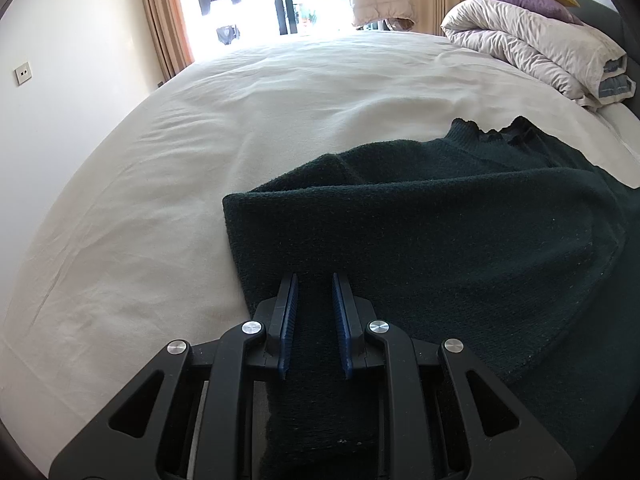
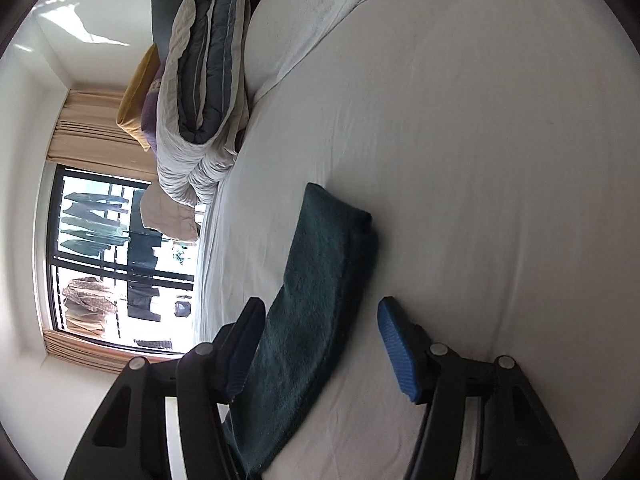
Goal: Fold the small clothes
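Pinching a strip of the dark green sweater (image 1: 440, 232) between its blue pads, the left gripper (image 1: 314, 280) has its fingers clenched on the knit, which lies partly folded on the white bed (image 1: 200, 152) with its collar toward the rolled duvet (image 1: 540, 52). Further right, the right gripper (image 2: 320, 320) stands with fingers spread wide, one on each side of a folded length of the sweater (image 2: 316, 292) on the sheet, gripping nothing.
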`<state>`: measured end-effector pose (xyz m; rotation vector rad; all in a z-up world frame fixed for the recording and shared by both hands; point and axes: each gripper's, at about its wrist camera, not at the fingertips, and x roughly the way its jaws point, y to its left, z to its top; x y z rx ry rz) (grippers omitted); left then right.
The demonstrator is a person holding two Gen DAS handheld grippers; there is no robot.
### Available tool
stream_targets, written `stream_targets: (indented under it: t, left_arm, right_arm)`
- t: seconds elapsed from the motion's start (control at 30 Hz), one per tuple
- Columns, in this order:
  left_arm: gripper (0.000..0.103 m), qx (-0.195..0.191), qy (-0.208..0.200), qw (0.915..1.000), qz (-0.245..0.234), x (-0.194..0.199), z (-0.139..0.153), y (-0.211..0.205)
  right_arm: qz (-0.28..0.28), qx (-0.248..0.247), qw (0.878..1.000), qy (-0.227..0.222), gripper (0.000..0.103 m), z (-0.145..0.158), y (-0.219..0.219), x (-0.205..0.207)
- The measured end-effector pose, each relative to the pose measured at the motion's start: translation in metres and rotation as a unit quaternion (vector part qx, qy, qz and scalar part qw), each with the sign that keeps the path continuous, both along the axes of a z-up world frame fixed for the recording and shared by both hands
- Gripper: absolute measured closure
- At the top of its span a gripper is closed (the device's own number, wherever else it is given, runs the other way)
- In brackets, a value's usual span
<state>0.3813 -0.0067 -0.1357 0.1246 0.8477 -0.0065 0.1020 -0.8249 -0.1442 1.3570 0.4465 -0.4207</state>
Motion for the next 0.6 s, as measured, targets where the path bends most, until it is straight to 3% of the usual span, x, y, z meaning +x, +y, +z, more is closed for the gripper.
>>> stream_targets:
  t: [0.13, 0.2, 0.37, 0.47, 0.6]
  left_arm:
    - [0.084, 0.003, 0.001, 1.0, 0.0, 0.0, 0.0, -0.001]
    - [0.084, 0.004, 0.001, 1.0, 0.0, 0.001, 0.0, -0.001]
    - [0.084, 0.009, 0.001, 1.0, 0.0, 0.001, -0.001, -0.003]
    - [0.084, 0.015, 0.0, 0.9999, 0.001, 0.001, -0.002, -0.005]
    - [0.084, 0.017, 0.0, 0.9998, 0.001, 0.001, -0.002, -0.006]
  right_arm:
    - [0.001, 0.006, 1.0, 0.003, 0.043, -0.004, -0.017, 0.014]
    - [-0.001, 0.004, 1.0, 0.008, 0.05, -0.008, -0.023, 0.02]
    - [-0.012, 0.005, 1.0, 0.014, 0.086, -0.017, -0.037, 0.025]
    - [-0.01, -0.017, 1.0, 0.019, 0.091, -0.011, -0.035, 0.022]
    - [0.007, -0.087, 0.996, 0.015, 0.092, 0.027, -0.013, 0.032]
